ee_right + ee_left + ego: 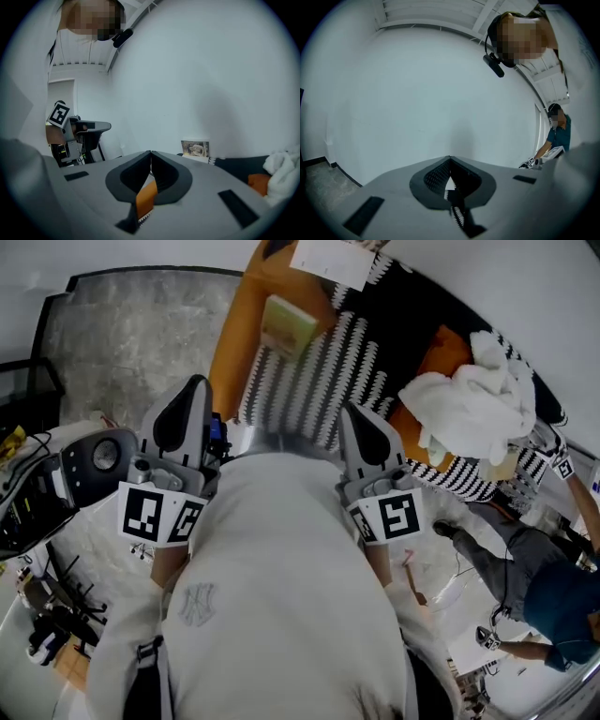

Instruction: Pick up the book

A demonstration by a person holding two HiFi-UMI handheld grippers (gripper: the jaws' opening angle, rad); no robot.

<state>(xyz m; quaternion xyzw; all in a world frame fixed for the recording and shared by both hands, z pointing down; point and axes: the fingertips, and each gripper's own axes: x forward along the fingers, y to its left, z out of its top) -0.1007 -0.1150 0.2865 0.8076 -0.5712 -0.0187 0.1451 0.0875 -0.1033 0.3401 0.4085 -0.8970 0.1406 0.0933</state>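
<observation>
Book (286, 326): pale cover, flat on the sofa's orange part, untouched, ahead of both grippers.

Sofa (230, 357) orange, with a zigzag throw (309, 390) just beside the book; towel heap (473, 399) well apart to the right; card (333, 261) beyond, by the wall. Left gripper (450, 159) and right gripper (151, 152) each have their jaws pressed together with nothing between them. Risk, as judged: closed jaws reaching the book would shove it along the cushion rather than take it, so they need parting first. A lower jaw may dig into the soft seat or snag the throw. Room: the near and left edges of the book look free, and the approach is unobstructed.
</observation>
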